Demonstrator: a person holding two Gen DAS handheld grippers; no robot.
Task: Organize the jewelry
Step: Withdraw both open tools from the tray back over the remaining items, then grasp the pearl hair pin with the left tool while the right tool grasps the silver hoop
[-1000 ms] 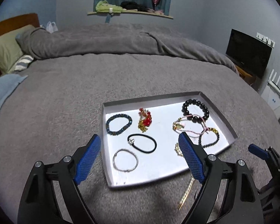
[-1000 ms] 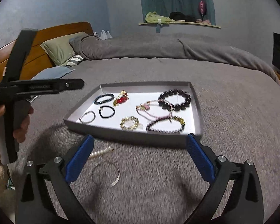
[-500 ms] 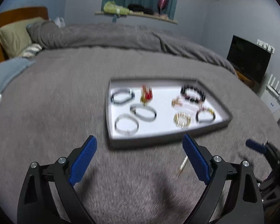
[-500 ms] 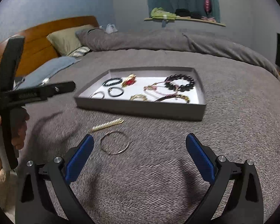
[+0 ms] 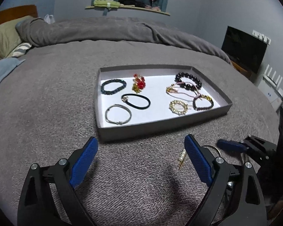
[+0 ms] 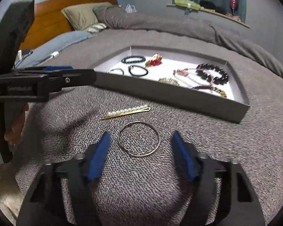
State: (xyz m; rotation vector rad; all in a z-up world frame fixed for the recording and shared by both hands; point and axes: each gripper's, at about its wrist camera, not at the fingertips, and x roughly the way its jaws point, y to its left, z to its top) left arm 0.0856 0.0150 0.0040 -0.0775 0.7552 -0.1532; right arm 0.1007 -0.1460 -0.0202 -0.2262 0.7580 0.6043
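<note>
Setting: grey blanket point(image 6: 226, 150) spread over a bed, wooden headboard point(image 6: 52, 24) and pillows behind, a dark screen point(image 5: 243, 50) by the far wall.
Tray: shallow grey tray point(image 5: 160, 128) sits on the blanket, white floor carrying several bracelets, among them a dark beaded bracelet point(image 5: 188, 81) and a black hair tie point(image 5: 136, 101).
Loose pieces: thin silver hoop point(image 6: 139, 138) lies flat on the blanket just outside the tray's near wall; a pearl hair pin point(image 6: 126, 111) rests between hoop and tray.
Right gripper point(image 6: 141, 156): jaws closing, blue pads either side of the hoop, not yet pressing on it.
Left gripper point(image 5: 141, 160): jaws spread wide over bare blanket, nothing between them.
Handling: hoop looks light, stiff and slick, a wire ring likely to skate or tip on the pile. A pinch across its rim, pads meeting the wire on opposite sides, seems the surest hold.
Risk: squeezing hard could bend it or pop it out sideways.
</note>
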